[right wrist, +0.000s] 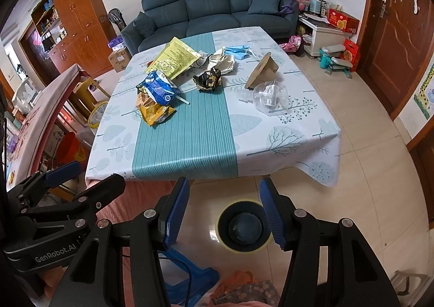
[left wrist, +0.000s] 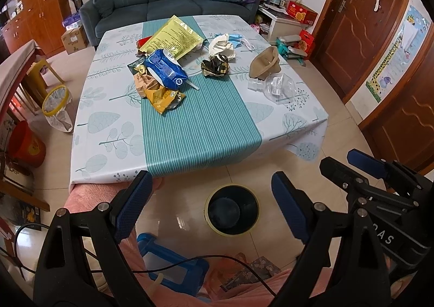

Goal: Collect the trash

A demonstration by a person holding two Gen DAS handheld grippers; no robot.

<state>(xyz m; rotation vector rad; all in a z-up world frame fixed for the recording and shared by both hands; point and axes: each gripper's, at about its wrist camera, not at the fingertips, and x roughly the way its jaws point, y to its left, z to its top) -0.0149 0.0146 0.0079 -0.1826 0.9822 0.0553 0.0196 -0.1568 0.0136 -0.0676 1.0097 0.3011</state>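
Centre of frame: trash (left wrist: 162, 73) heaped on table (left wrist: 206, 130) | left gripper (left wrist: 208, 209) and right gripper (right wrist: 223, 212) both spread, empty | bin (left wrist: 232, 210) below | I'd take the nearest wrapper first.

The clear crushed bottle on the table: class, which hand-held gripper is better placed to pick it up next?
Probably the right hand-held gripper: the clear crushed bottle lies on the table's right side, nearer it. The left hand-held gripper faces the wrapper pile. Both are open and empty.
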